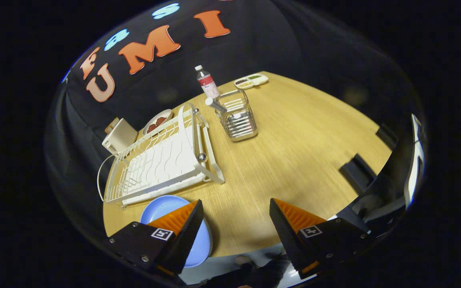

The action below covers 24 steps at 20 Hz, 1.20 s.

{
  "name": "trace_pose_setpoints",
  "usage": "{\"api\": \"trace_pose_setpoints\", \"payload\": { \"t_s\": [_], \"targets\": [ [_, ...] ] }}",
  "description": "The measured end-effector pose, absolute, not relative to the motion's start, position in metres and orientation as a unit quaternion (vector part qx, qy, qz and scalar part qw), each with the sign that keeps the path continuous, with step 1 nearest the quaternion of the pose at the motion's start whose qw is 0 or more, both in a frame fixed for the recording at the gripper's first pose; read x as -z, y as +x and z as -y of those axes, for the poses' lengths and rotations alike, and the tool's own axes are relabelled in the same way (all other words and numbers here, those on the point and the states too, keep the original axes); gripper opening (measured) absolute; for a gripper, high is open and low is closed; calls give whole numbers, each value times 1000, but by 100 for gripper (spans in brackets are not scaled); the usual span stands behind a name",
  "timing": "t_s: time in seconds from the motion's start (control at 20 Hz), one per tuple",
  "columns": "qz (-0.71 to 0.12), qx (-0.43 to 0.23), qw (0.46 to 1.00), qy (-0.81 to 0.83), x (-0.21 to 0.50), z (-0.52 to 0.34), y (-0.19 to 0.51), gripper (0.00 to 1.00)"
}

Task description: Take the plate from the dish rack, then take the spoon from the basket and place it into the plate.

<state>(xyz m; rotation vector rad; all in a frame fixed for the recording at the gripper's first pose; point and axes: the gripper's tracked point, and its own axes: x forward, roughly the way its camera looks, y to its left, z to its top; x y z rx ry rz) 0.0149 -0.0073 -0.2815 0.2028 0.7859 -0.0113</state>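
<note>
claw (236, 214) fingers spread wide apart, holding nothing, raised over the pale wooden counter (294, 152). round light-blue plate (162, 206) lies flat beneath one finger, beside the white wire dish rack (162, 160). spoon with a white handle (215, 105) leans in the metal wire basket (238, 118), well beyond the fingers. likely risk: the thin, tilted handle slipping from the grasp.

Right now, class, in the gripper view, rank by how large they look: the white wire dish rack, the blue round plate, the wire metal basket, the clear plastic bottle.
1. White wire dish rack
2. Blue round plate, partly hidden behind one finger of the open tongs; nearness enlarges it
3. Wire metal basket
4. Clear plastic bottle
</note>
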Motion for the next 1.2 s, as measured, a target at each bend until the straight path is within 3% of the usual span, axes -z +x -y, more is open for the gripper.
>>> {"api": "trace_pose_setpoints", "payload": {
  "t_s": [0.45, 1.0, 1.1, 1.2],
  "targets": [
    [-313, -8, 949, 17, 222, 7, 101, 99],
    [-272, -23, 960, -56, 222, -3, 167, 98],
    [-268, -24, 960, -73, 224, -1, 172, 93],
    [-268, -28, 959, -84, 227, 0, 176, 78]
  ]
}}
